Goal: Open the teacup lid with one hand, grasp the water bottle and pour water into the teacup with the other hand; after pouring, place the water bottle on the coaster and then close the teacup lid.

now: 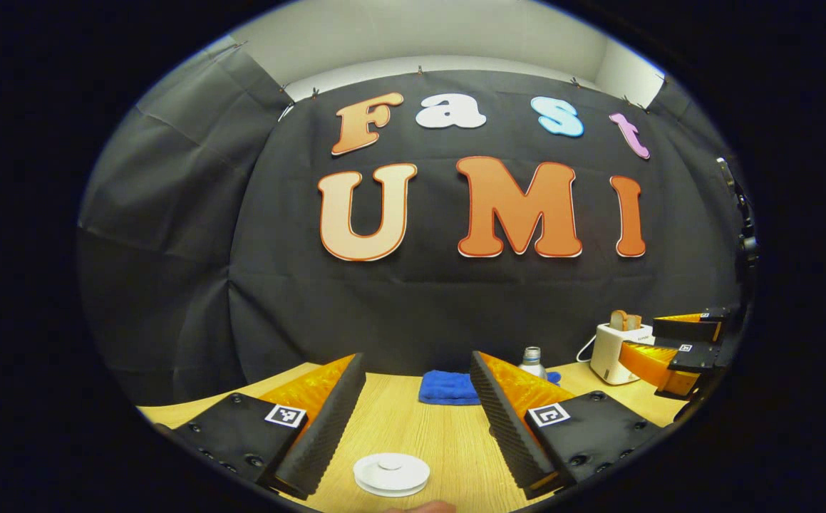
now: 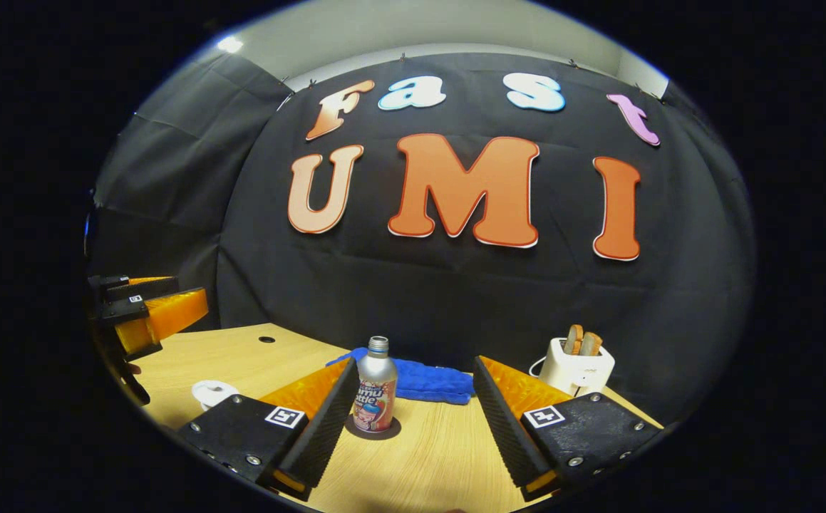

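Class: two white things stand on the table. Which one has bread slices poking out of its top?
The white toaster at the table's far right, beside the blue cloth. The other white thing, the lidded teacup, is low, round, and sits between the left gripper's fingers.

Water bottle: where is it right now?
In the right gripper view the water bottle stands upright on the dark coaster, ahead of the open right gripper, before the blue cloth.

Light: even and moderately bright from overhead; a ceiling lamp [image 2: 228,44] glows at the upper left of the right gripper view.
Shadows: soft and short on the table [image 2: 427,456].
Glare: a mild sheen on the water bottle [image 2: 375,388].
Distortion: strong fisheye bending, straight lines curving toward the rims.
Focus: sharp at centre, softer at the edges.
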`<state>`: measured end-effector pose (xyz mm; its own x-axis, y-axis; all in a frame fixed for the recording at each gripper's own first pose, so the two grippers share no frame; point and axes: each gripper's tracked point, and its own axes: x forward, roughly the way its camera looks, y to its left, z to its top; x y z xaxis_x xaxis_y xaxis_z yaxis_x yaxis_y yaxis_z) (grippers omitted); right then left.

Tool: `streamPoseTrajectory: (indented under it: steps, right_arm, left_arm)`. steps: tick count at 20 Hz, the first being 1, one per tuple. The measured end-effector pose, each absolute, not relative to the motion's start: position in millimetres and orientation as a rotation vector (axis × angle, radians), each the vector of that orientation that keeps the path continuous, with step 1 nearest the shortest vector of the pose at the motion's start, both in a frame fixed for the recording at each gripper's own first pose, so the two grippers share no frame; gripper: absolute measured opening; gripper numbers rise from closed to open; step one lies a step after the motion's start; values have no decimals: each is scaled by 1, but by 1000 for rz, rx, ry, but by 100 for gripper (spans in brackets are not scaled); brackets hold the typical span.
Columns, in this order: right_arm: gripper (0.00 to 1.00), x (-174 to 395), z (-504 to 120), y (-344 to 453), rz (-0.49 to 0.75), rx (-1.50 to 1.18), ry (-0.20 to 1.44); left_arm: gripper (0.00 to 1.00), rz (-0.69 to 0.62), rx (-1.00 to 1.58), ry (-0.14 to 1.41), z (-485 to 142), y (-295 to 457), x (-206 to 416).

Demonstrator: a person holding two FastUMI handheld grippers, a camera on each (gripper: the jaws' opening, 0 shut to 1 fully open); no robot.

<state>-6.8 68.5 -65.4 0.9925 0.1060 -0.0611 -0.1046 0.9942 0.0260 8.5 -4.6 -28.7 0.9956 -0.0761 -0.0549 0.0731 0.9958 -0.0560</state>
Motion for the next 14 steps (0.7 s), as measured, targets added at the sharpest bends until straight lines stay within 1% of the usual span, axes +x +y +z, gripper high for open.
streamPoseTrajectory:
  steps: [4,6,7,8,9,11,13,14]
  right_arm:
    - [96,-21,-67,50,67,33,54]
    - [96,-25,-66,42,49,38,41]
    - [96,-28,-67,40,46,42,39]
    - [96,-30,-66,36,42,50,36]
    - [96,-31,-66,33,37,60,32]
    - [96,-33,-65,26,21,77,22]
    - [96,-35,-63,20,8,87,12]
    - [96,-35,-62,17,3,87,8]
  left_arm:
    - [100,-67,-74,39,-20,-7,2]
    - [93,-63,-100,37,-20,-7,1]
    - [100,-63,-103,44,-22,-9,0]
    - [100,-60,-102,51,-25,-9,-1]
    - [97,-60,-102,58,-26,-11,-2]
    - [94,-63,-102,63,-27,-15,-2]
    - [94,-69,-102,58,-26,-19,-3]
    - [97,-72,-104,56,-25,-20,-2]
